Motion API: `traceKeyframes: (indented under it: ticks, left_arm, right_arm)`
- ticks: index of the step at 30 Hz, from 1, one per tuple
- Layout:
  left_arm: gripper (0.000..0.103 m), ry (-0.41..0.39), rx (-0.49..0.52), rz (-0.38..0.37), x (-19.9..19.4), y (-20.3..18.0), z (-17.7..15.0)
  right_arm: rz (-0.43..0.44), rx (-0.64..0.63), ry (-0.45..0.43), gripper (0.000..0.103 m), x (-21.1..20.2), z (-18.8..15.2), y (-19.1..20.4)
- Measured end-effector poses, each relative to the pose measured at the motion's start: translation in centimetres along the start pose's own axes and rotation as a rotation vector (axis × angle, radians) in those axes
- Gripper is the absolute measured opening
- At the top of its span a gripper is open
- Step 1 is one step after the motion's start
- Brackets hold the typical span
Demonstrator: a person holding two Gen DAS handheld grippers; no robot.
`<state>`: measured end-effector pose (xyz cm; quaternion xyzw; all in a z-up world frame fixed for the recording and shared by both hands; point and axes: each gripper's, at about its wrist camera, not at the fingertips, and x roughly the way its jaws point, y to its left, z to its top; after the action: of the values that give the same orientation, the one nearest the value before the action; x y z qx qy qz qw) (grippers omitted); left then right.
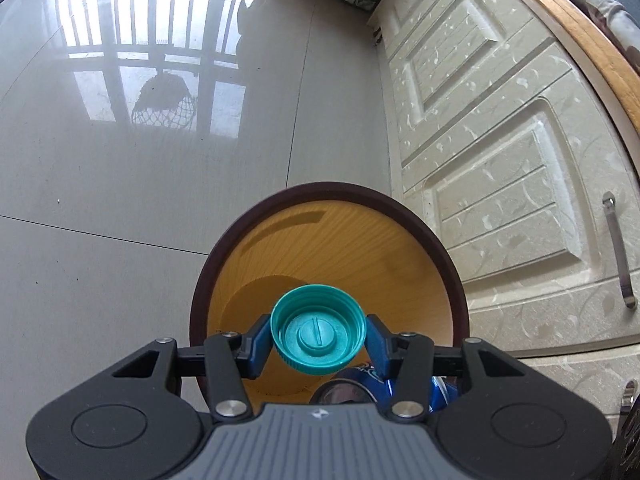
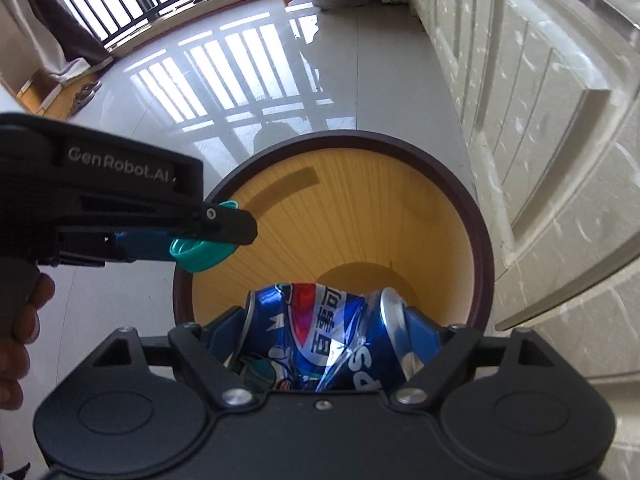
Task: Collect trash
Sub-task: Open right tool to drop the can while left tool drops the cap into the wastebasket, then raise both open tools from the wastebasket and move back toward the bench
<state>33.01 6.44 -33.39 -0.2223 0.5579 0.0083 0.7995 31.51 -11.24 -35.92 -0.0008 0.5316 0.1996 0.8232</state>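
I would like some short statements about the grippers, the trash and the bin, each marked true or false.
1. The left gripper holds a teal bottle cap. True.
2. The right gripper holds a glass bottle. False: it holds a crushed blue can.
3. Both grippers are above the open bin. True.
4. The bin already contains trash. False: the part of its yellow inside that shows is bare.
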Motion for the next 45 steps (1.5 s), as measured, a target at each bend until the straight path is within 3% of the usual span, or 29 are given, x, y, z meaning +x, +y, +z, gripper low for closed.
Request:
traceKeyframes:
  ticks: [10, 14, 33, 34, 37, 38, 45]
  left_arm:
    - [0.05, 0.024, 0.02, 0.006, 2.2, -0.6, 0.3]
    - [0.05, 0.027, 0.022, 0.013, 2.5, -0.6, 0.5]
    - [0.05, 0.06, 0.043, 0.023, 3.2, -0.7, 0.3]
    - [0.051, 0.062, 0.042, 0.025, 3.2, -0.6, 0.3]
    - [0.074, 0.06, 0.037, 0.035, 3.1, -0.7, 0.4]
    - [0.077, 0.06, 0.043, 0.037, 3.0, -0.8, 0.4]
    - [0.083, 0.11, 0.109, 0.104, 2.7, -0.8, 0.0]
  right_arm:
    - [-0.022, -0.023, 0.054, 0.088, 1.7, -0.1, -0.3]
    - [-0.018, -0.012, 0.063, 0.103, 1.8, 0.2, -0.6]
    - [-0.079, 0.027, 0.133, 0.103, 0.5, 0.2, -1.5]
    - [-0.081, 0.029, 0.131, 0.103, 0.2, 0.1, -1.5]
    - [-0.083, 0.035, 0.123, 0.103, -0.2, 0.2, -1.7]
    - [-0.083, 0.036, 0.121, 0.103, -0.4, 0.2, -1.6]
    - [-0.099, 0.049, 0.124, 0.103, -1.1, -0.1, -1.7]
